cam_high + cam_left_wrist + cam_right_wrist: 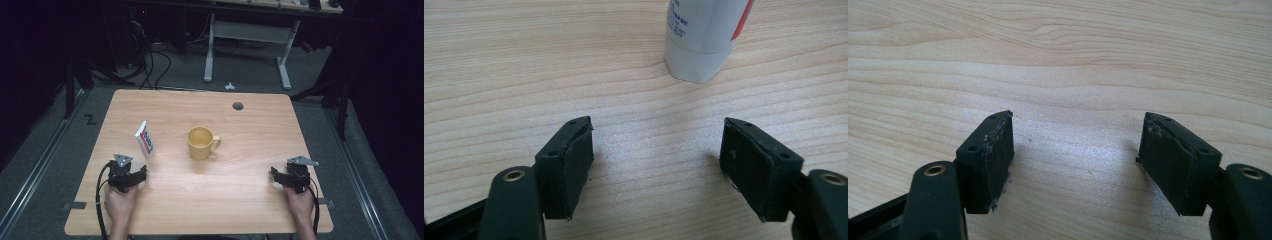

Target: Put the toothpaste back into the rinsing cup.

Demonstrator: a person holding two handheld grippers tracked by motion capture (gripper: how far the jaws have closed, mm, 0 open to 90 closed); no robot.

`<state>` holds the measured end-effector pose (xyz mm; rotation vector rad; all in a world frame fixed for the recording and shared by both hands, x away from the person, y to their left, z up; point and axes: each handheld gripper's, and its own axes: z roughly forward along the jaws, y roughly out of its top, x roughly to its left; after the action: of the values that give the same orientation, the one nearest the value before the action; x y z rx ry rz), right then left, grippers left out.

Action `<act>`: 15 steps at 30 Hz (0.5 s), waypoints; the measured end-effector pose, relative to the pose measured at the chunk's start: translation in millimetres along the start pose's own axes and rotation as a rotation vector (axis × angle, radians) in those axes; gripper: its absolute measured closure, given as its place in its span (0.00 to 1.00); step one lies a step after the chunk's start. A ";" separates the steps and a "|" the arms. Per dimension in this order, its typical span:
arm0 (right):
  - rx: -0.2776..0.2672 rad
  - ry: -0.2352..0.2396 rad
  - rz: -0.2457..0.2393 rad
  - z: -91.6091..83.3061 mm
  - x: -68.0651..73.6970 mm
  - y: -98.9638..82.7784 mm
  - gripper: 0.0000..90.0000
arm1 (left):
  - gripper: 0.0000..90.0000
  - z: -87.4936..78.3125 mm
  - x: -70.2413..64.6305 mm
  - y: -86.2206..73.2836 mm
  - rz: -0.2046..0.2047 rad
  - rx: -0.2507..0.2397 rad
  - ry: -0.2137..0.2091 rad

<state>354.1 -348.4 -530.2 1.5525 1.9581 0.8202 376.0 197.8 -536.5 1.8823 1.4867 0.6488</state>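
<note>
Nearest the lens in the left gripper view, the left gripper (656, 150) is seen with its two black jaws spread wide at the lower left and lower right of the frame, nothing but bare wood grain lying between them. Beyond the gap, at the upper centre and slightly right of it, a white tube (704, 37) with red marking and small print is seen, its capped end pointing down toward the jaws but well clear of both pads.

In the right gripper view, the right gripper (1075, 147) is likewise shown with its jaws held apart at the bottom corners, only the wooden table (1063, 60) lying between and beyond them.

In the high view, the left gripper (140, 173) is held by a hand (119, 201) at the lower left of the table (260, 210), and the right gripper (276, 173) by the other hand (300, 201) at the lower right. The tube (145, 138) is found just above the left gripper, left of centre. A yellow mug (201, 143) is placed near the middle of the tabletop, its handle turned to the right, between the two grippers and farther up the frame. A small dark round grommet (238, 106) is set in the tabletop near its far edge.
</note>
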 end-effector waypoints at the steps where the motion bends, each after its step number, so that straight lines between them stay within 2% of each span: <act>1: 0.000 0.000 0.000 0.0 0.0 0.0 0.34 | 0.33 0.0 0.0 0.0 0.000 0.000 0.000; 15: 0.000 0.000 0.000 0.0 0.0 0.0 0.34 | 0.29 -0.2 -2.0 -0.2 0.006 0.005 -0.006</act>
<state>354.1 -348.4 -530.2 1.5523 1.9582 0.8198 375.2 195.9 -536.6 1.8917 1.4803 0.6419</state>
